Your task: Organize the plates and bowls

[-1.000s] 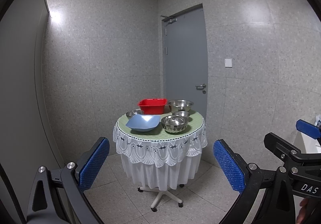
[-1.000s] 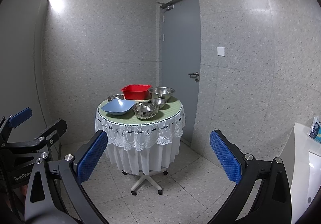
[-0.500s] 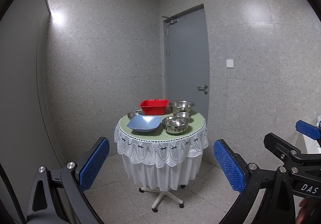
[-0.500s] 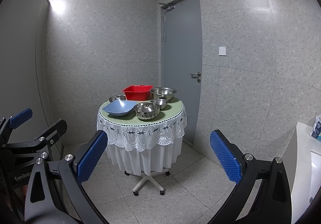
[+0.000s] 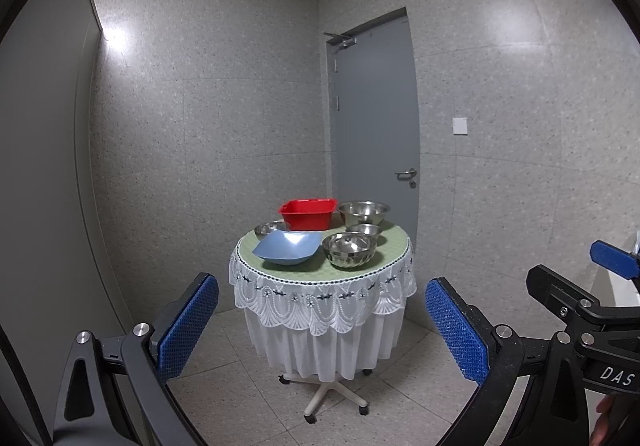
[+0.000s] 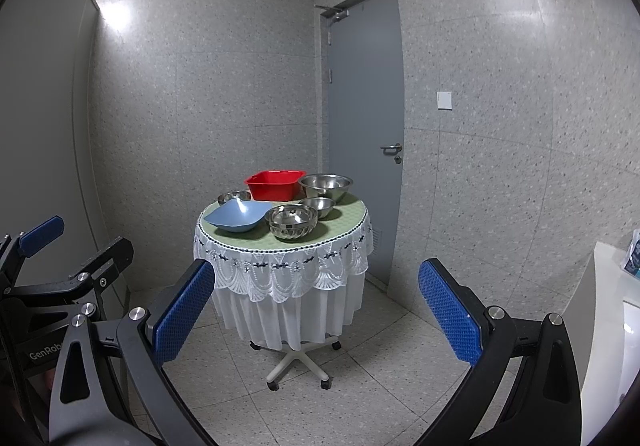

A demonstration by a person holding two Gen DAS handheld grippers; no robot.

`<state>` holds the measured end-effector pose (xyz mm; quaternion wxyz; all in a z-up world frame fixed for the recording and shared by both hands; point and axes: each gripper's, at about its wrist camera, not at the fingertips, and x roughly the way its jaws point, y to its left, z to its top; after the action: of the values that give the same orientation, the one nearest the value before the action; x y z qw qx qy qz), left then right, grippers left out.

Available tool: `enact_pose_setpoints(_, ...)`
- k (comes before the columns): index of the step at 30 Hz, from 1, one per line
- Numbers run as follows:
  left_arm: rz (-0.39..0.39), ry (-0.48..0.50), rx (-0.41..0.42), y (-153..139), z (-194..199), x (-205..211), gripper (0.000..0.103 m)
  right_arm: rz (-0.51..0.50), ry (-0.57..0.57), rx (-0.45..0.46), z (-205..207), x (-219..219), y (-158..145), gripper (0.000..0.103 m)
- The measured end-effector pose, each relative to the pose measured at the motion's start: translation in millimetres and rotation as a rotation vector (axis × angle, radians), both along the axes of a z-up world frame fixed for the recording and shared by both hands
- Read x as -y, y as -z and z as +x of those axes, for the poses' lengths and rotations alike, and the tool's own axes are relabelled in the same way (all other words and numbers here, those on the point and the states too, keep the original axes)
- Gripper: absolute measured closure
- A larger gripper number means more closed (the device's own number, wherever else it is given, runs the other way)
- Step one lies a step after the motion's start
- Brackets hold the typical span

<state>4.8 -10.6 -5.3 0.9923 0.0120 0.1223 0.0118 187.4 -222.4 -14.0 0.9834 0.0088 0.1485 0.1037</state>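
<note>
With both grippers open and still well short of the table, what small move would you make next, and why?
Probably carry both nearer the round table. The left hand-held gripper and right hand-held gripper are open and empty, with floor between them and the blue dish, red tub and steel bowls, so nothing looks within reach.

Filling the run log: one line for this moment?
left gripper: open, empty | right gripper: open, empty | table: bowls untouched | phase: approach
</note>
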Motion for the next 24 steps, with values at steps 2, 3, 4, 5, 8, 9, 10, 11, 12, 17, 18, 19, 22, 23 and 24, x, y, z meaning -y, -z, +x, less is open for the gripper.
enact_pose_setpoints(2,0.000,0.000,-0.001,-0.5,0.2,0.7,0.001,0.000,-0.002,0.000,-1.1,0.2,0.8,0.000)
enact_pose_setpoints(3,0.001,-0.001,-0.002,-1.2,0.7,1.1,0.001,0.001,-0.001,0.000,-0.9,0.1,0.7,0.000)
enact_pose_setpoints(4,0.002,-0.002,-0.002,-2.0,0.8,1.4,0.001,0.000,-0.001,-0.001,-0.8,0.0,0.8,0.000)
enact_pose_setpoints(5,0.002,-0.002,-0.002,-2.8,0.9,1.8,0.001,0.001,-0.001,-0.003,-0.2,1.0,0.1,0.000)
enact_pose_setpoints(8,0.003,-0.004,-0.005,-6.4,3.2,2.3,0.001,0.001,-0.003,-0.004,1.7,2.1,-2.3,0.000)
enact_pose_setpoints(9,0.004,-0.004,-0.007,-8.1,4.1,2.7,0.001,0.001,-0.003,-0.004,2.1,2.0,-3.0,0.000)
enact_pose_setpoints(10,0.005,-0.005,-0.008,-8.8,4.5,3.4,0.001,0.002,-0.002,-0.003,1.5,1.6,-1.7,0.000)
enact_pose_setpoints(11,0.006,-0.007,-0.011,-10.3,5.5,4.1,0.001,0.003,-0.002,-0.005,2.5,2.3,-2.6,0.000)
enact_pose_setpoints(12,0.006,-0.008,-0.014,-11.0,6.4,5.4,0.001,0.000,0.000,-0.006,2.8,2.0,-2.7,0.000)
enact_pose_setpoints(17,0.006,-0.014,-0.024,-19.2,12.2,9.5,0.001,0.004,-0.003,-0.018,10.0,5.2,-9.9,0.000)
enact_pose_setpoints(18,0.008,-0.016,-0.024,-19.7,13.4,10.9,0.001,0.004,-0.002,-0.020,11.6,5.5,-11.1,0.000)
enact_pose_setpoints(19,0.009,-0.017,-0.026,-20.7,15.7,11.3,0.001,0.005,-0.003,-0.024,14.0,7.0,-13.2,0.000)
enact_pose_setpoints(22,0.017,-0.020,-0.038,-25.4,26.6,12.6,0.001,0.013,-0.006,-0.037,21.9,9.9,-16.2,0.000)
enact_pose_setpoints(23,0.020,-0.021,-0.042,-26.6,30.7,12.5,0.001,0.019,-0.008,-0.047,26.3,10.3,-16.9,0.000)
enact_pose_setpoints(24,0.022,-0.021,-0.045,-28.0,34.5,13.9,0.001,0.021,-0.008,-0.051,29.2,9.2,-17.0,0.000)
